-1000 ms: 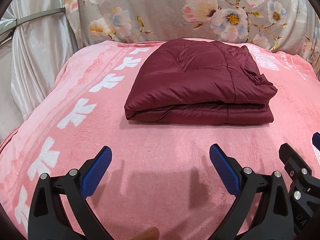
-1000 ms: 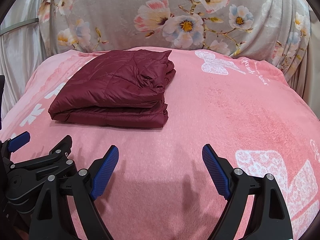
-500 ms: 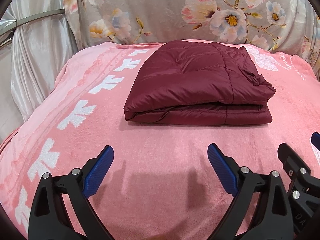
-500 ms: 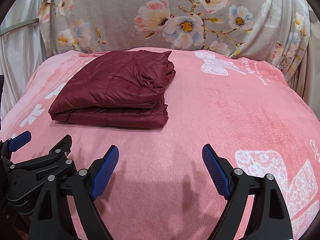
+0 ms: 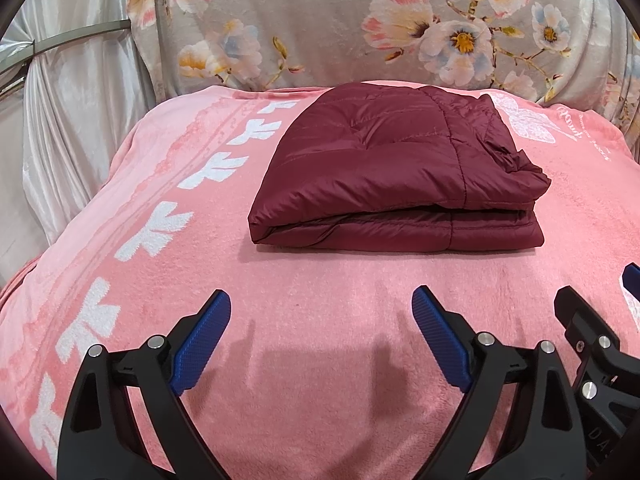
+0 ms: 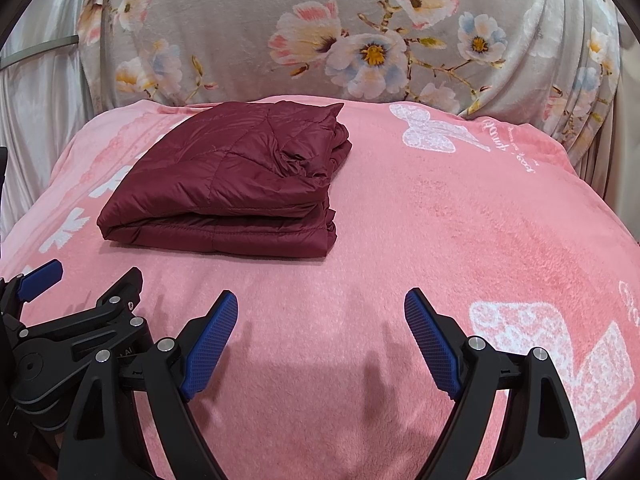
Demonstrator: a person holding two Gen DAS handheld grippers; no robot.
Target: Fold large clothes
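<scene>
Left wrist view shows your left tool [image 5: 322, 340] at the bottom of the frame, fingers spread wide with nothing between them, above the pink blanket [image 5: 320, 280]. Your maroon quilted jacket [image 5: 396, 176] lies folded into a neat stack at the centre, well apart from both tools. In the right wrist view your right tool [image 6: 322, 340] is likewise wide apart and empty, the jacket [image 6: 228, 184] sitting at centre left. Behind it hangs a floral cloth [image 6: 320, 32].
</scene>
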